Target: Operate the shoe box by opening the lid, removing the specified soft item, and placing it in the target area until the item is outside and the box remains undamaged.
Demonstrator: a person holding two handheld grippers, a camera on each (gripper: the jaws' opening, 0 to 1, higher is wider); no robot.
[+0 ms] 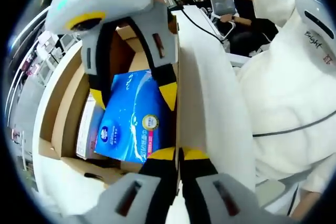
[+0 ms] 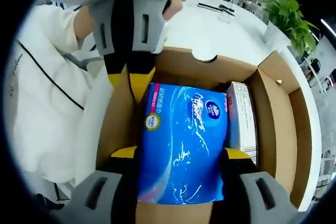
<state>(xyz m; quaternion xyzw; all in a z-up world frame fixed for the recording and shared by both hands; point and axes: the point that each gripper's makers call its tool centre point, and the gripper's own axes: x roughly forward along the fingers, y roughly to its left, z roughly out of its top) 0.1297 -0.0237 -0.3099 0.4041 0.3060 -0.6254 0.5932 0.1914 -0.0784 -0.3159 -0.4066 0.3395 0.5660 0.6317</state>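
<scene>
An open cardboard shoe box (image 2: 273,108) sits on a white table. Inside lies a soft blue tissue pack (image 2: 184,129), seen also in the left gripper view (image 1: 131,119). My right gripper (image 2: 181,154) reaches into the box with its jaws pressed on the pack's two long sides. It comes down from the top of the left gripper view (image 1: 132,95). My left gripper (image 1: 178,154) is shut on the edge of the raised white lid (image 1: 210,103), holding it upright. That same gripper (image 2: 128,80) appears at the box's left wall in the right gripper view.
A small white carton (image 2: 241,119) stands beside the pack against the box's right wall. A person in a white shirt (image 1: 283,87) is close to the lid side. The white table (image 2: 210,30) runs on beyond the box, with a green plant (image 2: 289,19) at its far corner.
</scene>
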